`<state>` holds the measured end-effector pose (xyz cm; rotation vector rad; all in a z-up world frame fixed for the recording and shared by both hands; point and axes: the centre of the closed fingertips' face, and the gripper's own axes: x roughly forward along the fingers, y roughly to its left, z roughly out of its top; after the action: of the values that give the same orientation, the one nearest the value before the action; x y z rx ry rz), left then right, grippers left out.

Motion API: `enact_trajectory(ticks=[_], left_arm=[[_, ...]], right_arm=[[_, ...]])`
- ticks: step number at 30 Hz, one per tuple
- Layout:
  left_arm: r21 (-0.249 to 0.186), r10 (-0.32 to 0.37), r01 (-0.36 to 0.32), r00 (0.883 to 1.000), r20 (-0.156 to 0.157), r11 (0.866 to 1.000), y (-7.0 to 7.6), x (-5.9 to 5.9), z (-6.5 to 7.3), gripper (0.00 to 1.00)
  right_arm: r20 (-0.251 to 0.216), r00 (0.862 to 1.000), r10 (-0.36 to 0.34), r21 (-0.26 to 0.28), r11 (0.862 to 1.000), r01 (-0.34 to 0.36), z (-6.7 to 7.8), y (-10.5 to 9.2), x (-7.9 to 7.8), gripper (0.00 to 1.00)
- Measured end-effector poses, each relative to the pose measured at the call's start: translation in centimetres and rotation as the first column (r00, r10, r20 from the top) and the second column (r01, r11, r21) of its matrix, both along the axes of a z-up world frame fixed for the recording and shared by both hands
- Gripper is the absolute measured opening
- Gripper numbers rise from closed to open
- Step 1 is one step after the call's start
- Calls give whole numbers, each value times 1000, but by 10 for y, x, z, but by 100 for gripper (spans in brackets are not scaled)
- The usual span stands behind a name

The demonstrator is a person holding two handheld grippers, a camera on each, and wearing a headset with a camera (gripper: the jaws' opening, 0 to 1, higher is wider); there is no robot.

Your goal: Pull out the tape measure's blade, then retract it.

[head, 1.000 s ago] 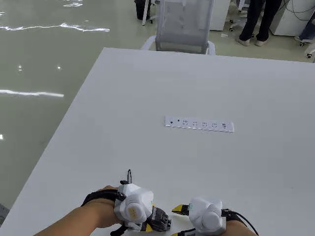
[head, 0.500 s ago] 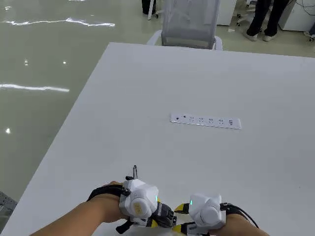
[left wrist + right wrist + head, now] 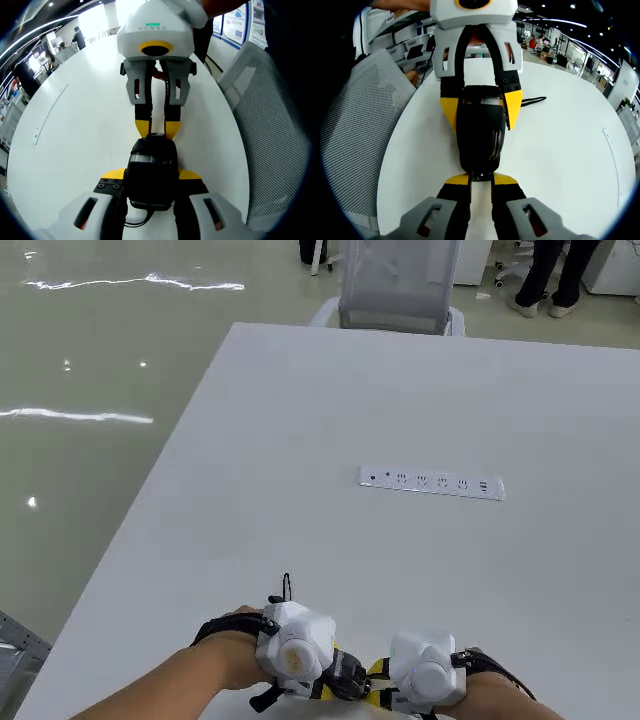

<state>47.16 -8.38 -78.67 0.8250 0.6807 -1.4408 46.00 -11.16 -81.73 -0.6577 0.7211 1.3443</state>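
Observation:
A black tape measure sits low over the white table's near edge, between my two grippers. My left gripper is shut on its case, one yellow-tipped jaw on each side. My right gripper faces it head-on, its jaws closed to a narrow gap at the case's mouth, where the blade tip sits. Almost no blade shows between case and jaws. In the head view the left gripper and right gripper nearly touch. The case fills the middle of the right gripper view.
A white power strip lies mid-table, far ahead. The tape's black wrist cord trails behind the left gripper. A grey mesh chair stands at the table's far end, with people's legs beyond. The table's left edge drops to the floor.
The gap between the two grippers has narrowed and the right gripper now sits against the tape measure's mouth. The head camera has shifted, moving the whole scene rightward.

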Motion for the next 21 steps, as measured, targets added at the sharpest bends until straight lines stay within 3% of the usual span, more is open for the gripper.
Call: enact_trajectory(ticks=[12, 14, 15, 16, 17, 18, 21], left_arm=[[-1, 8, -8, 1000, -3, 1000, -1, 0, 1, 31], [-1, 9, -9, 1000, -4, 1000, -1, 0, 0, 31], [-1, 9, -9, 1000, -4, 1000, -1, 0, 0, 31], [-2, 11, -11, 1000, -5, 1000, -1, 0, 1, 31], [-2, 11, -11, 1000, -5, 1000, -1, 0, 1, 31], [-2, 10, -10, 1000, -4, 1000, -1, 0, 1, 31], [-2, 16, -16, 1000, -6, 1000, -1, 0, 1, 31]], right_arm=[[-5, 1000, 0, -5, 1000, 0, -2, 1, 0, 15], [42, 999, 4, -18, 1000, -4, 0, 1, 6, 20], [29, 1000, 1, -15, 1000, -1, 0, 0, 6, 22], [-39, 999, -13, -1, 1000, 13, -2, 1, -2, 21], [-74, 996, -59, 2, 998, 59, -2, 0, -5, 15], [-35, 999, -4, -4, 1000, 4, -1, -1, 0, 15], [-29, 999, -16, 7, 1000, 16, -2, 0, -1, 13]])
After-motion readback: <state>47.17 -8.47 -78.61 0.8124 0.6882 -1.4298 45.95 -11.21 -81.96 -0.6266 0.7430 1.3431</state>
